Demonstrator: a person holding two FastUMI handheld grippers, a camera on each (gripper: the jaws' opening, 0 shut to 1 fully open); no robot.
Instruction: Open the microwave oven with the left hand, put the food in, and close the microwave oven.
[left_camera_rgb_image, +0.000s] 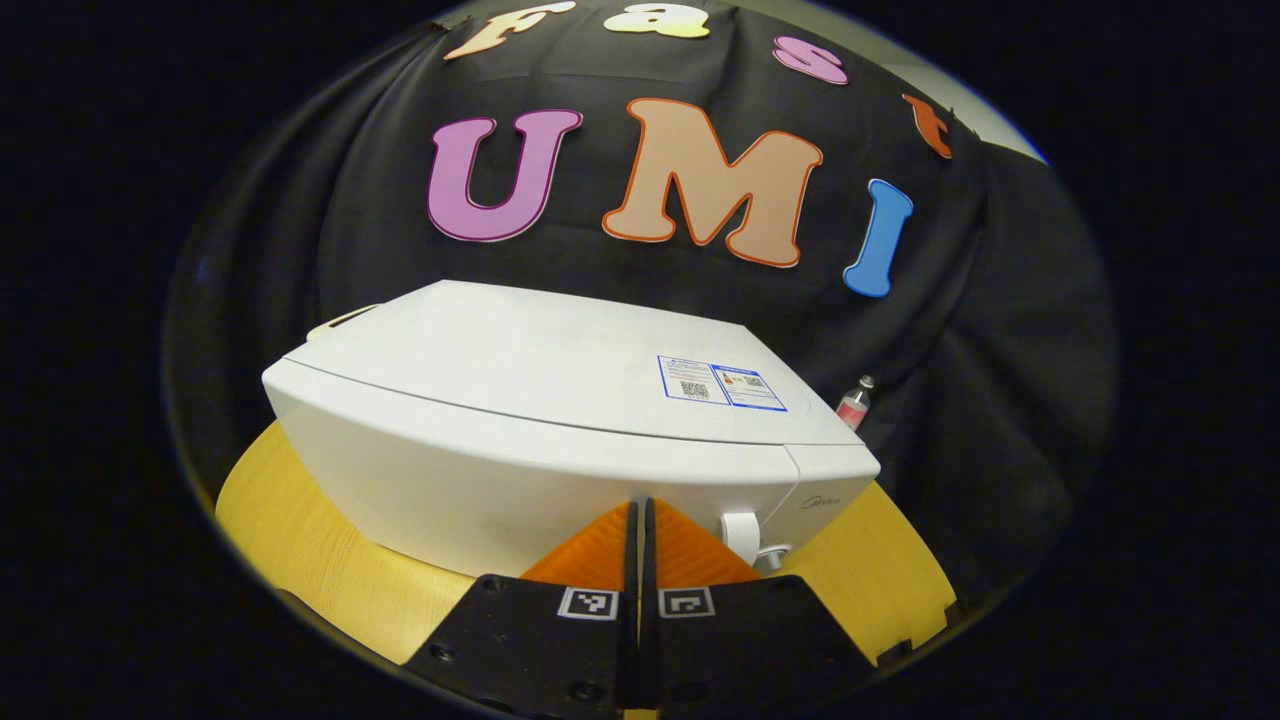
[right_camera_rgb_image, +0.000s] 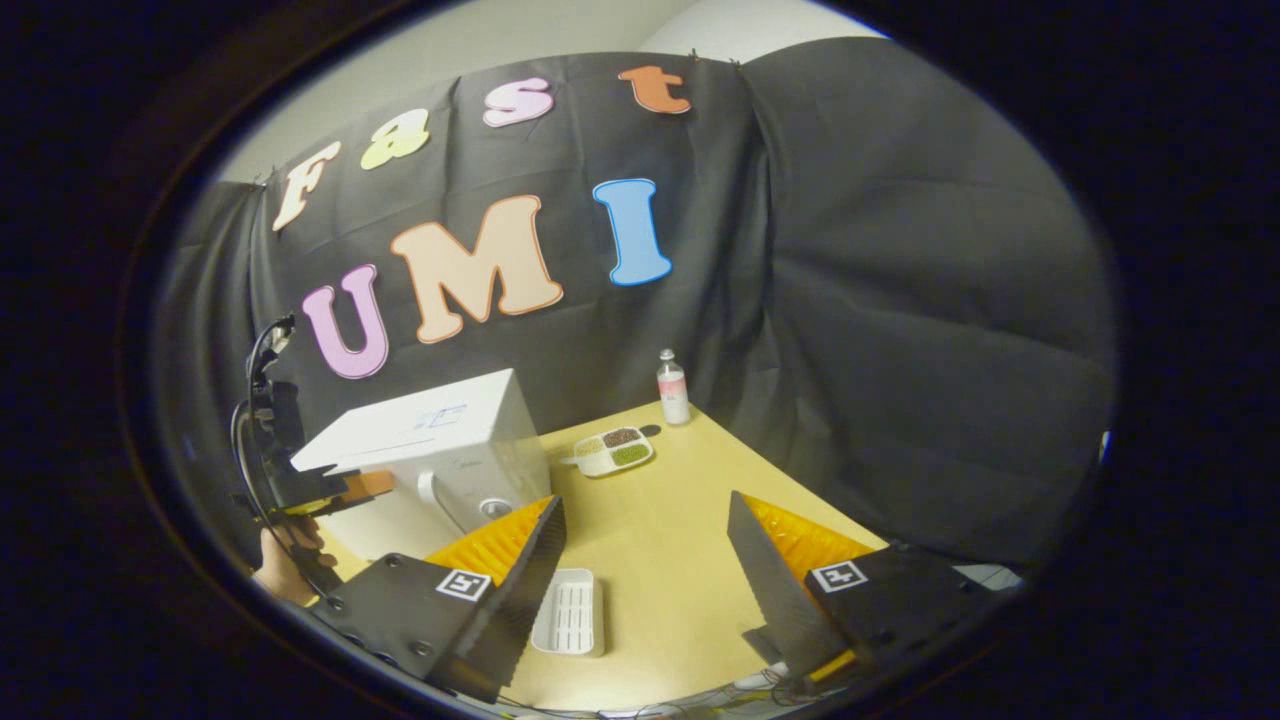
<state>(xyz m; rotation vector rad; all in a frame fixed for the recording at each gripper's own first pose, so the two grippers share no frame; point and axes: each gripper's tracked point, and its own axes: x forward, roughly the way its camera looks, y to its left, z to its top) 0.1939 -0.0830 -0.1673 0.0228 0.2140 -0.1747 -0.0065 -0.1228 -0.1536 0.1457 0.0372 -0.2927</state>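
The white microwave (left_camera_rgb_image: 560, 430) stands on the yellow table with its door closed; its vertical handle (left_camera_rgb_image: 742, 535) is on the right of the front. My left gripper (left_camera_rgb_image: 640, 515) is shut with nothing in it, its tips close in front of the door, just left of the handle. In the right gripper view the microwave (right_camera_rgb_image: 440, 440) is at the left, with the left gripper (right_camera_rgb_image: 360, 487) and the hand holding it in front of it. A white divided plate of food (right_camera_rgb_image: 615, 450) lies right of the microwave. My right gripper (right_camera_rgb_image: 645, 525) hangs open above the table.
A small bottle (right_camera_rgb_image: 672, 388) stands at the table's back corner by the cloth wall, also seen as the bottle (left_camera_rgb_image: 855, 402) behind the microwave. A white slotted tray (right_camera_rgb_image: 570, 612) lies near the front, under my right gripper's left finger. The yellow table (right_camera_rgb_image: 680, 500) is bare between them.
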